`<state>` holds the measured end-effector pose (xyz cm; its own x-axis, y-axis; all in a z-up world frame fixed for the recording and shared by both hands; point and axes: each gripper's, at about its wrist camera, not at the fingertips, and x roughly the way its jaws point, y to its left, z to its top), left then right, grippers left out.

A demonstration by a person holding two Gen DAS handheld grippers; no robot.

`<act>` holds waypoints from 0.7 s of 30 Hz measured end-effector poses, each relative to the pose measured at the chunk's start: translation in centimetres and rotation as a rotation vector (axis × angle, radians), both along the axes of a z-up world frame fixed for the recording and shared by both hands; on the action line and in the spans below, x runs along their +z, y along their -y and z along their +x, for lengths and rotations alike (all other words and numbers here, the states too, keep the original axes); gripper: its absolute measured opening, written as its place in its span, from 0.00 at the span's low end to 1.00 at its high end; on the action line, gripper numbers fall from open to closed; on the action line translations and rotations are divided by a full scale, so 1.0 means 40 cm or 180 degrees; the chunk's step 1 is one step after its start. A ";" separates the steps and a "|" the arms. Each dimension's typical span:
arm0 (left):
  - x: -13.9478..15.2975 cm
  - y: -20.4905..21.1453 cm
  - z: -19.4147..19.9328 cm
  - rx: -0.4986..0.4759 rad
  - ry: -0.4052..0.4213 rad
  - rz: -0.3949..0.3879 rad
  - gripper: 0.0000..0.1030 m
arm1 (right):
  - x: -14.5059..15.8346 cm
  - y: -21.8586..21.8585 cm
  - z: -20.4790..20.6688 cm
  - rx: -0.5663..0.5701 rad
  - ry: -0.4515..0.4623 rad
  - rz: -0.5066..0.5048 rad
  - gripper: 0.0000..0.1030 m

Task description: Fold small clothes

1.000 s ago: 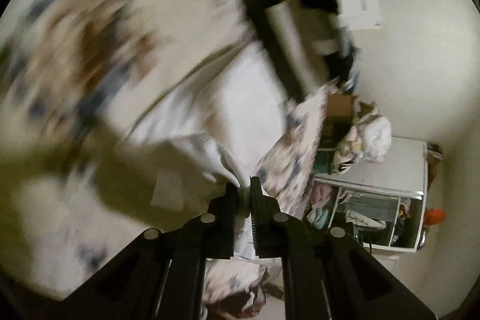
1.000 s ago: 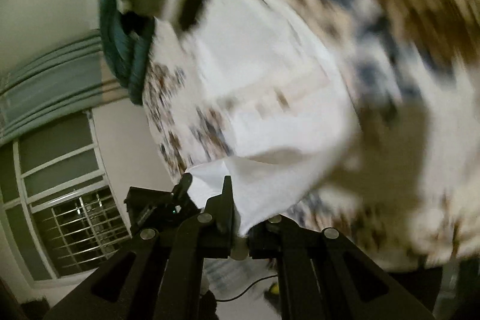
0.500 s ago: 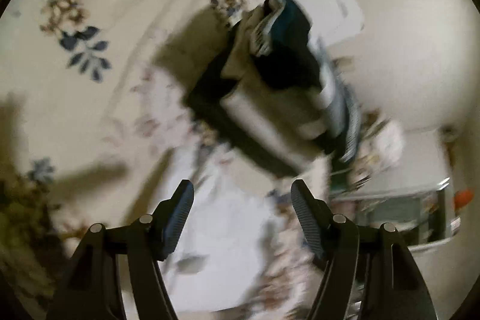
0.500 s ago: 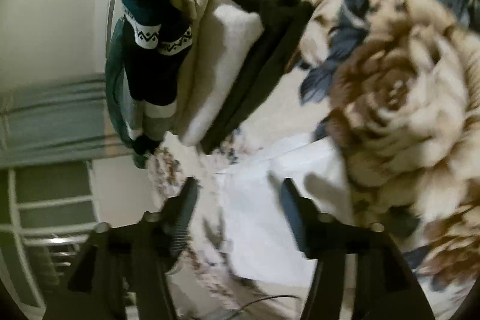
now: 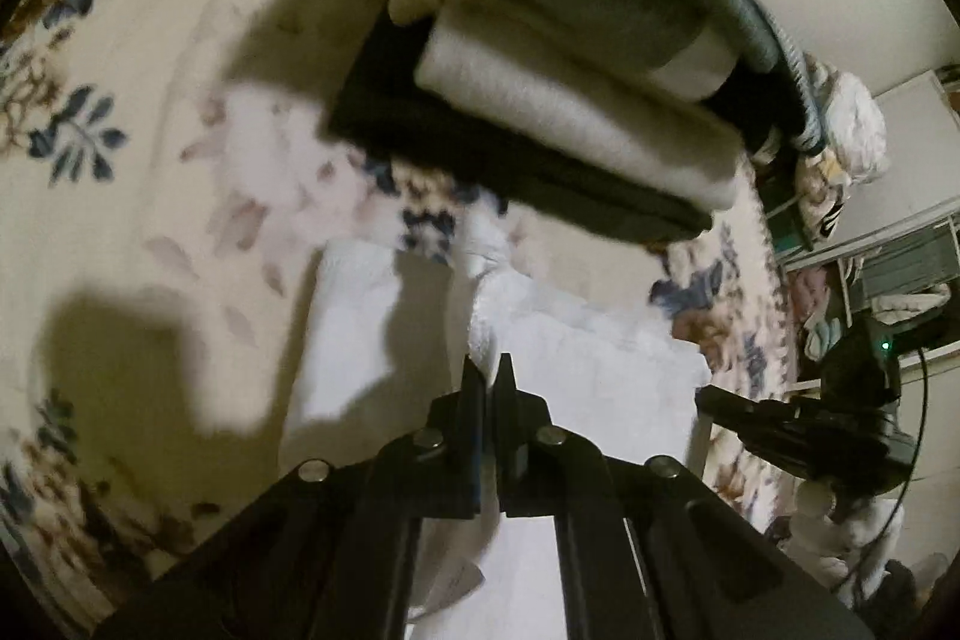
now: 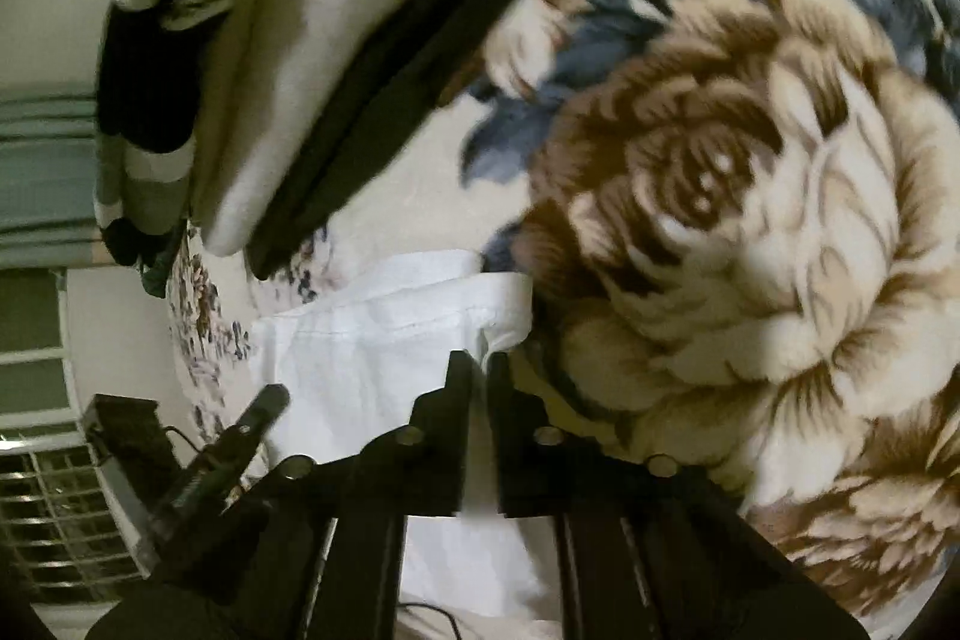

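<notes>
both claws just closed: left claw [image 5: 487,370] pinching white garment [image 5: 576,358], right claw [image 6: 478,367] pinching its edge. it lies on floral blanket [image 6: 750,160], near folded stack [image 6: 300,70].

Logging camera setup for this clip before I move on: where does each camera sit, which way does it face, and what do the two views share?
Left wrist: on the left gripper, looking steeply down at the white garment on the floral blanket; its own fingers show, and the right gripper.
Right wrist: on the right gripper, looking steeply down at the white garment; the left gripper shows.
Shared: garment, blanket, stack of folded clothes.
</notes>
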<state>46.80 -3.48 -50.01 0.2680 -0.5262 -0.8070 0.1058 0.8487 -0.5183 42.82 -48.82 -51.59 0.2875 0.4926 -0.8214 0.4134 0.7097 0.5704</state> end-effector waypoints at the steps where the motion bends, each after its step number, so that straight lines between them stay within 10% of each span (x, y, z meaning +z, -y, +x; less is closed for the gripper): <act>1: 0.013 -0.022 -0.001 0.0059 0.0024 -0.0022 0.01 | 0.015 -0.008 0.004 0.0032 0.0062 -0.0069 0.04; 11: -0.097 -0.084 0.083 0.0229 -0.0562 -0.0251 0.12 | 0.012 -0.053 0.109 0.0291 -0.0089 -0.0587 0.03; 13: -0.085 -0.111 0.067 0.0278 -0.0574 -0.0410 0.34 | 0.012 -0.038 0.098 0.0299 -0.0140 -0.0565 0.14; 15: -0.069 -0.145 0.043 0.0353 -0.0526 -0.0570 0.64 | 0.016 -0.011 0.067 0.0249 -0.0161 -0.0438 0.48; 21: -0.148 -0.196 -0.019 0.0440 -0.0823 -0.0929 0.69 | -0.047 0.019 -0.054 0.0260 -0.0262 0.0218 0.63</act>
<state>46.05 4.35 -55.92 0.1602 -0.7162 -0.6792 -0.1643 0.6591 -0.7338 40.66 -49.58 -53.48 0.1770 0.5673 -0.8042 0.4033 0.7036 0.5851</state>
